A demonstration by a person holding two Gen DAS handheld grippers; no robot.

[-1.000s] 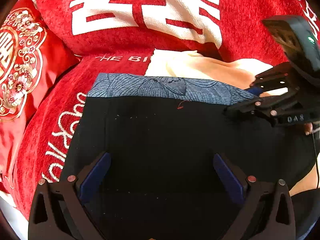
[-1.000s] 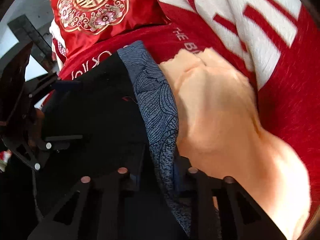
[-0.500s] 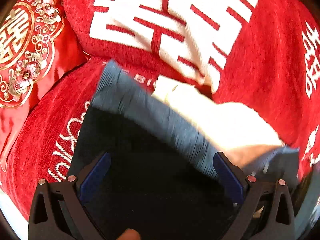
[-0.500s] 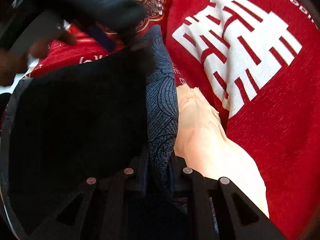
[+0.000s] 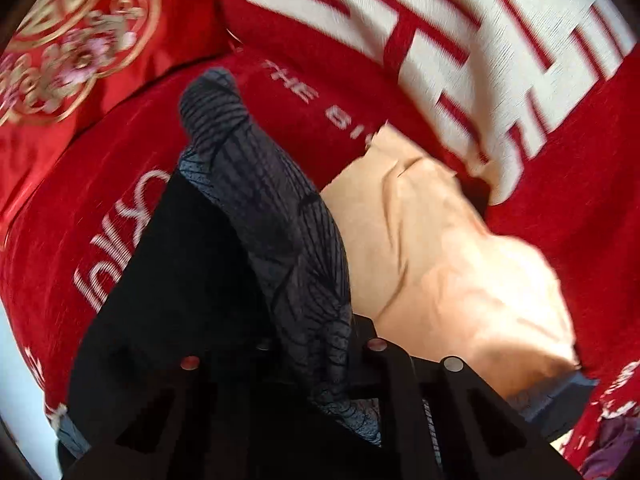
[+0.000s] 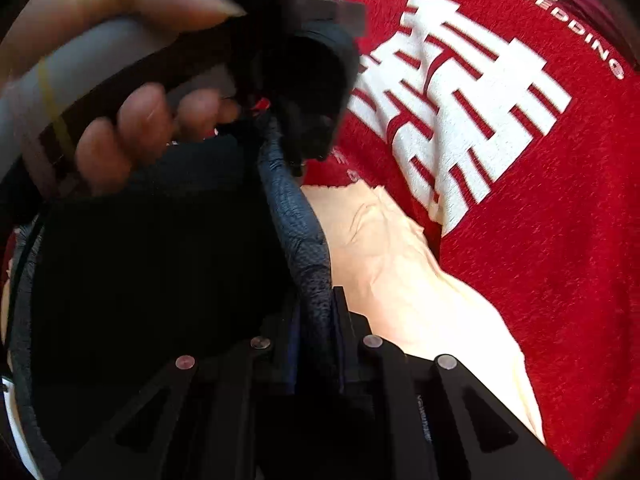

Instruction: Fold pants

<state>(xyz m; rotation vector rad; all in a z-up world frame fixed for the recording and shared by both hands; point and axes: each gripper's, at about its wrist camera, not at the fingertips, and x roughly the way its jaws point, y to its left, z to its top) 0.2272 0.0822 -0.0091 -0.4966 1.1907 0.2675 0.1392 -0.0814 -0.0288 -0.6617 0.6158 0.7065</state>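
Both tools are closed tight on the blue-grey patterned band (image 5: 288,240) of the black fabric pants (image 5: 172,280): the left gripper (image 5: 316,344) and the right gripper (image 6: 316,320), probably to lift this edge together over the red velvet cushion (image 5: 580,184).

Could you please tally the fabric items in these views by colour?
Red: 3, the embroidered pillow, the cushion with white characters and the lettered bedspread.
Black with blue-grey waistband: 1, the pants.
Cream: 1, a folded garment.
Total: 5.
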